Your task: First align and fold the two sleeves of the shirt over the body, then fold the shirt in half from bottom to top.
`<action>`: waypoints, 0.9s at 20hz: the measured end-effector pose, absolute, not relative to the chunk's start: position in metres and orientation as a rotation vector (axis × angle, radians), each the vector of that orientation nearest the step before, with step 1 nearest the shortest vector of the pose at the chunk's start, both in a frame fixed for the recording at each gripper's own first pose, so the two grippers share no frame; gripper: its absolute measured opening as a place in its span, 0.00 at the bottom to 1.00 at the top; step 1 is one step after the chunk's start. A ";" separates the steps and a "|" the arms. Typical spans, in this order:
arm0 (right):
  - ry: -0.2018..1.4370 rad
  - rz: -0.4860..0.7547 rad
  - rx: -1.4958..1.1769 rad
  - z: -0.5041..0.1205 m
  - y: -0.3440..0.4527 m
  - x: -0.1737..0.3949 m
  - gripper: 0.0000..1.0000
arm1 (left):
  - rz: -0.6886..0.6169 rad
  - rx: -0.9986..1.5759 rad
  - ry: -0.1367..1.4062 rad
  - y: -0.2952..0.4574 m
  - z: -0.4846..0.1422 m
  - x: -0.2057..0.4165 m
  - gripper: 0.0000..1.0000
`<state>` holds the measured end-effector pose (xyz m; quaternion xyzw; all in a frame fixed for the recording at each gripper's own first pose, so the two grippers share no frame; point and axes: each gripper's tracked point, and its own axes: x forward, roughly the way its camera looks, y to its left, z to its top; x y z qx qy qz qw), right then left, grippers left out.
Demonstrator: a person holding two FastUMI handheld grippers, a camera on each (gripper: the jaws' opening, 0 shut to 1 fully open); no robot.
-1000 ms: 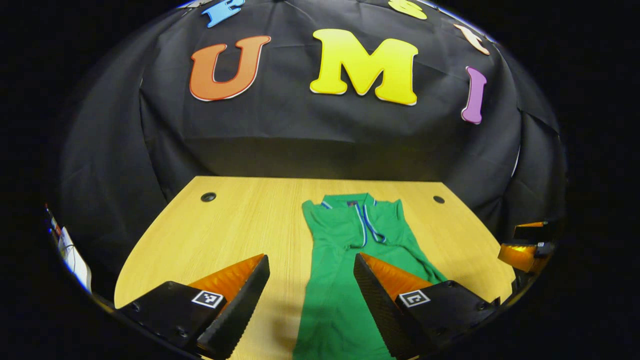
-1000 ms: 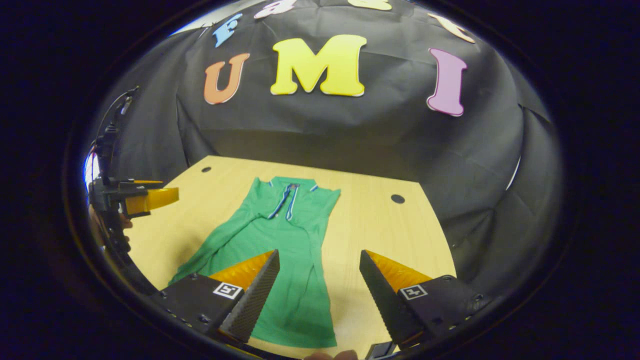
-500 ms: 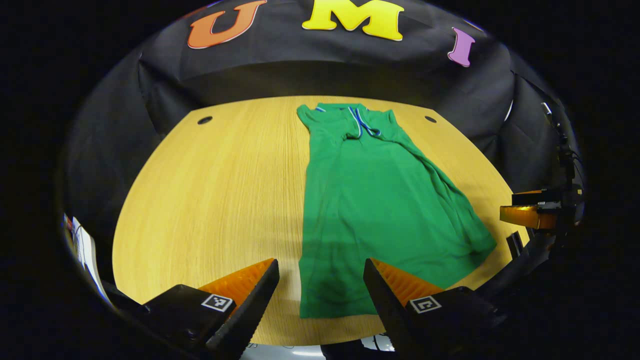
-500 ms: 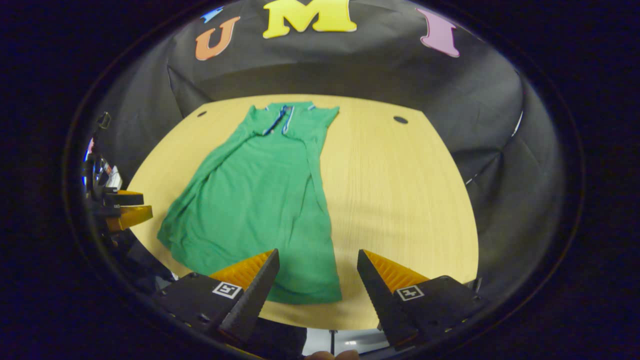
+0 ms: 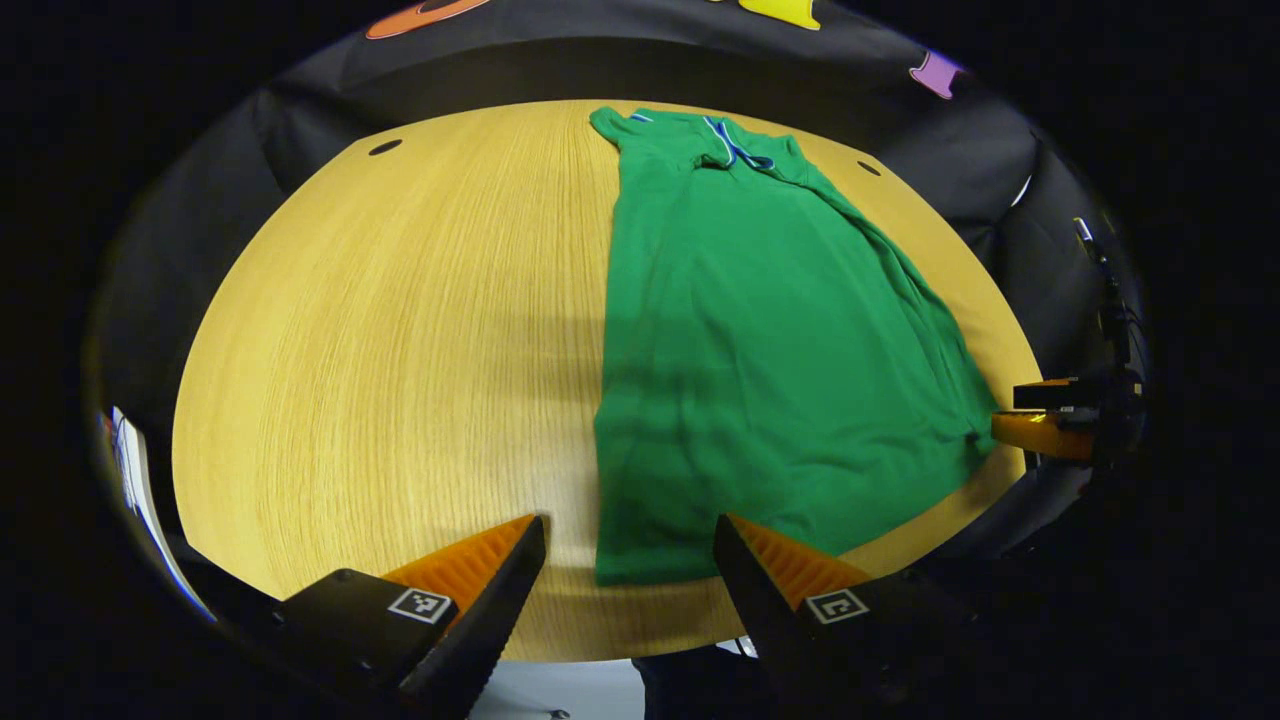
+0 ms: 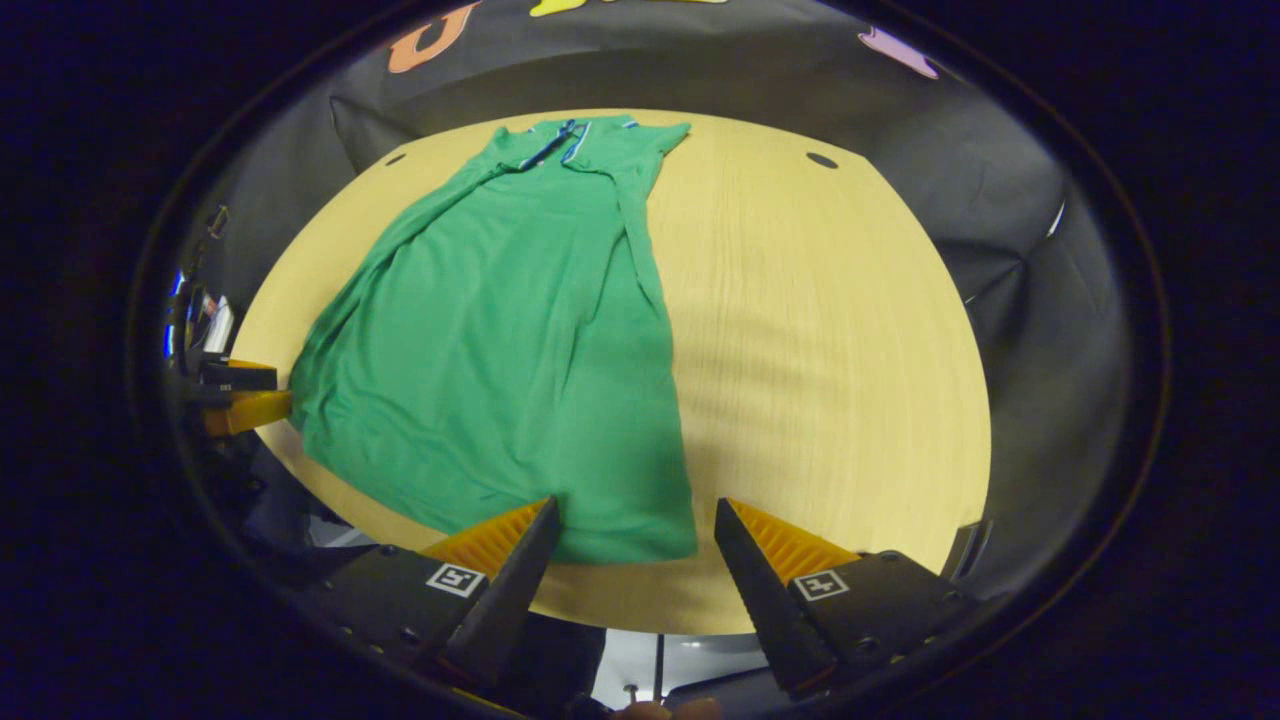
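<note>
On the light wooden table point(image 5: 400, 330) we see the green short-sleeved shirt point(image 5: 760, 330) with blue-and-white collar trim point(image 5: 728, 148) lying flat, collar toward the black cloth wall and hem at the near edge, both sleeves folded in over the body. We note the left gripper point(image 5: 630, 590) poised over the hem's left corner with its fingers apart and nothing between them. We record the right gripper point(image 6: 635, 580) poised over the hem's right corner point(image 6: 670, 540), its fingers likewise spread and holding nothing.
</note>
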<state>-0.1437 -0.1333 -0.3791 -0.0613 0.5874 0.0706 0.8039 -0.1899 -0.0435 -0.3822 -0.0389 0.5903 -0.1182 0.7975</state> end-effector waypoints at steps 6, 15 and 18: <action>1.309 0.150 -0.123 -0.397 -0.131 -0.147 0.96 | -0.221 -0.076 1.302 -0.040 -0.388 -0.191 1.00; 1.356 0.128 -0.073 -0.400 -0.132 -0.148 0.72 | -0.197 -0.004 1.446 -0.039 -0.391 -0.202 1.00; 1.377 0.114 -0.018 -0.399 -0.125 -0.148 0.35 | -0.213 -0.052 1.490 -0.042 -0.385 -0.205 0.76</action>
